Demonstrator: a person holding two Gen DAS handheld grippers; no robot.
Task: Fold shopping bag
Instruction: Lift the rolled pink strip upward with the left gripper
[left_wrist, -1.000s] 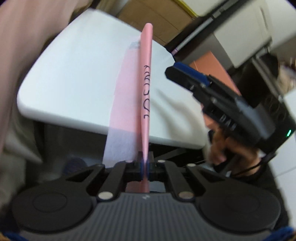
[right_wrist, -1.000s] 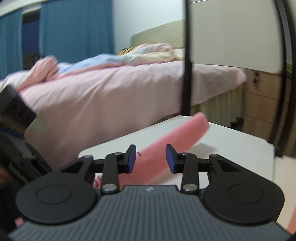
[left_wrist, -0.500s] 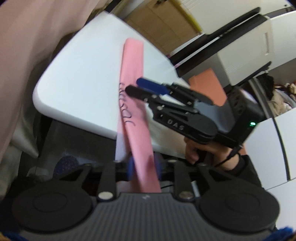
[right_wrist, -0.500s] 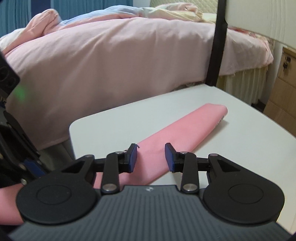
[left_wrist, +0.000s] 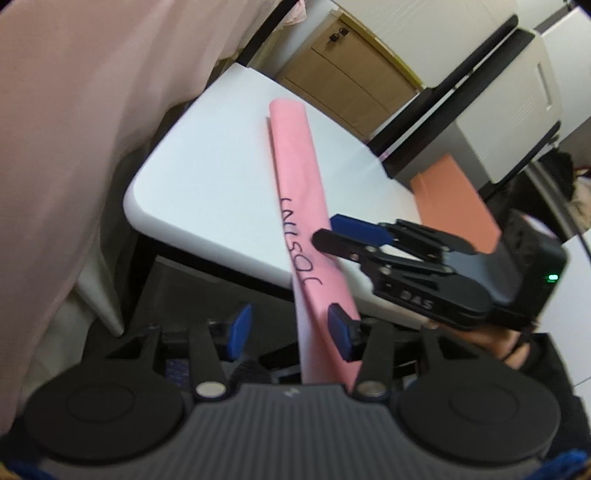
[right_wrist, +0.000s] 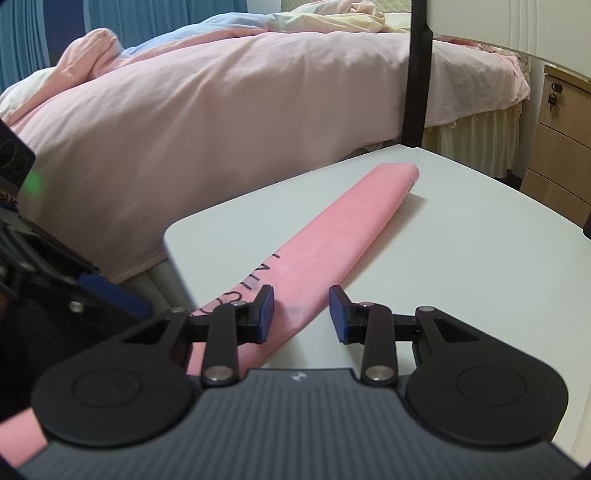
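Shopping bag (left_wrist: 301, 206) already a narrow strip on the desk (right_wrist: 461, 258). Left gripper (left_wrist: 286, 330) fingers opening around its overhanging end, apparently released; right gripper (right_wrist: 301, 308) fingers apart, straddling it. Crosswise folds remain.

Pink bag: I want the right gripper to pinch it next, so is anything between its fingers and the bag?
Nothing visible. The right gripper is open, hanging just over the pink bag on the table. The left gripper is opening, the bag's overhanging end between its jaws.
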